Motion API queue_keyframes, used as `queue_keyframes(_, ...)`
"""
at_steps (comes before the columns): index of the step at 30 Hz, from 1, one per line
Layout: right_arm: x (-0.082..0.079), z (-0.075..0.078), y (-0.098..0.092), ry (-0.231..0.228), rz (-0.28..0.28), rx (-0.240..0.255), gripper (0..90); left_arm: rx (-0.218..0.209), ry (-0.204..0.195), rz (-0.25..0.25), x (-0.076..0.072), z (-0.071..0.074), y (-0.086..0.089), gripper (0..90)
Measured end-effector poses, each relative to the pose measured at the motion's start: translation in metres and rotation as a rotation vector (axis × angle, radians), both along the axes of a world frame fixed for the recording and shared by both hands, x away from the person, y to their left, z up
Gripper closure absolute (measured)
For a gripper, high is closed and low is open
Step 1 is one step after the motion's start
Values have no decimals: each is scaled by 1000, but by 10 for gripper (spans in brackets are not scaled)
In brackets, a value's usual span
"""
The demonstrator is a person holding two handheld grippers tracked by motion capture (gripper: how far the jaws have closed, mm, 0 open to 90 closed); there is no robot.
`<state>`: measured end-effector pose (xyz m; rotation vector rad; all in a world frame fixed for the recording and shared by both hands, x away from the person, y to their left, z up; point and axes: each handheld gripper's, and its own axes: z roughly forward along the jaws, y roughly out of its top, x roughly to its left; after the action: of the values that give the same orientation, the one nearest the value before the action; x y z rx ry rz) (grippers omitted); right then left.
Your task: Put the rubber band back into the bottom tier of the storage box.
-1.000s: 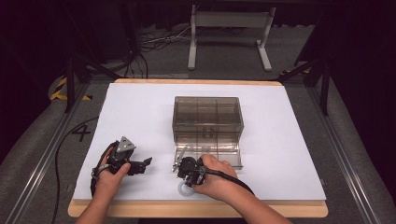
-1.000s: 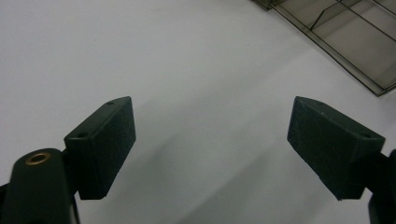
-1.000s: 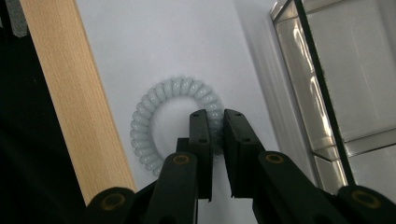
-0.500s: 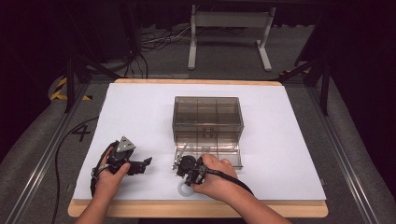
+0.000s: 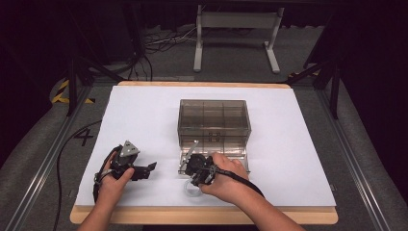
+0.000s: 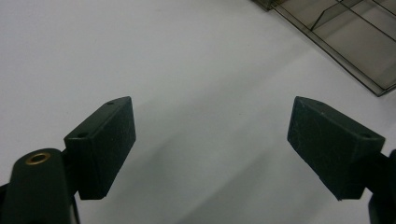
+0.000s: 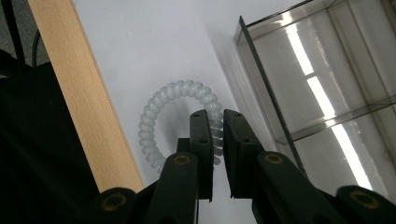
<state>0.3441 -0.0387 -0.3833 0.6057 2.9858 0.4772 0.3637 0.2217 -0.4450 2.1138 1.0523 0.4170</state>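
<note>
Nothing has moved since the earlier frames. Right gripper (image 7: pixel 214 140) clamps the pale spiral hair tie (image 7: pixel 177 114) on the white sheet, just beside the clear organizer box (image 5: pixel 214 120); box lies beyond. Left gripper (image 6: pixel 212 140) spread, empty.

The right gripper (image 5: pixel 196 169) points down at a pale coil (image 5: pixel 191 189), its fingers just before the box (image 5: pixel 214 118).
</note>
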Motion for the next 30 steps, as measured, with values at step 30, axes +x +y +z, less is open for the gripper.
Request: queue_keyframes(30, 28, 44, -32, -80, -113, 32, 832, 0, -3, 7, 1, -1, 0, 161)
